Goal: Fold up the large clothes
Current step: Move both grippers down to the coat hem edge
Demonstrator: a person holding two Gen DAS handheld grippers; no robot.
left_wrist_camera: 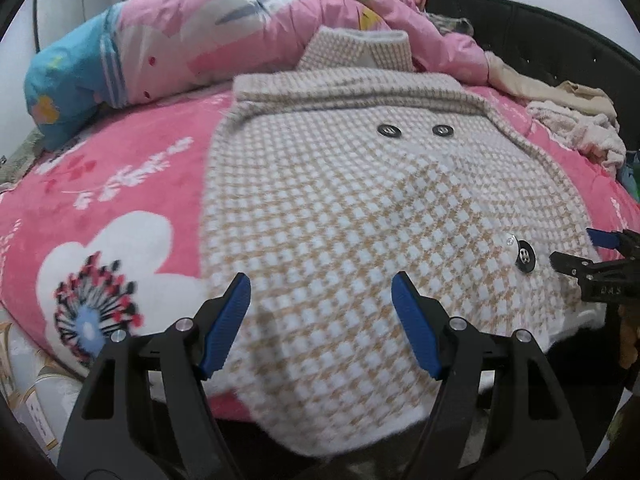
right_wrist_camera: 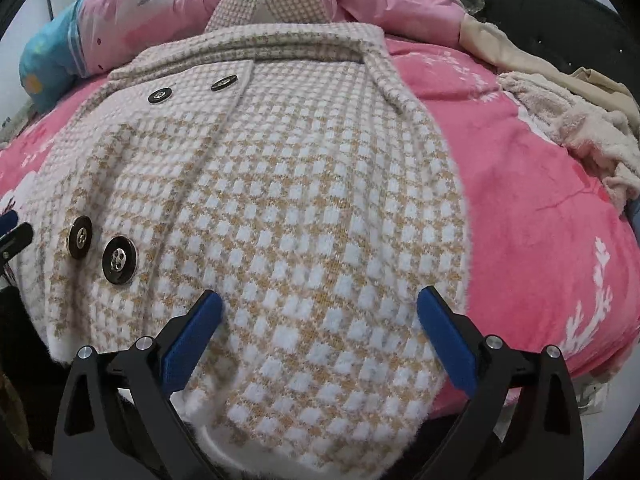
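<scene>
Across the middle of both wrist views lies the coat (left_wrist_camera: 352, 208), a fuzzy tan-and-white check knit with dark buttons (right_wrist_camera: 119, 259), spread front-up on a pink flowered blanket (left_wrist_camera: 132, 184). Its collar reaches toward the pink quilt (left_wrist_camera: 248, 28) bunched along the top of the frame, and its hem hangs over the near edge of the bed at the bottom.

At the lower centre of its own view, the left gripper (left_wrist_camera: 322, 304) hangs with jaws wide apart over the coat near the hem, no cloth between the blue pads. Low in the other view, the right gripper (right_wrist_camera: 320, 312) is spread wider still above the hem on the other side, also empty. It shows too as a dark shape at the right edge of the left view.

Judging by this, the sides look already turned in to make a narrow panel, and the step in hand is taking hold of the hem. Next, each claw would need to drop onto the hem edge, pinch through the thick layers, then lift both corners together toward the collar, evenly so the panel stays square
</scene>
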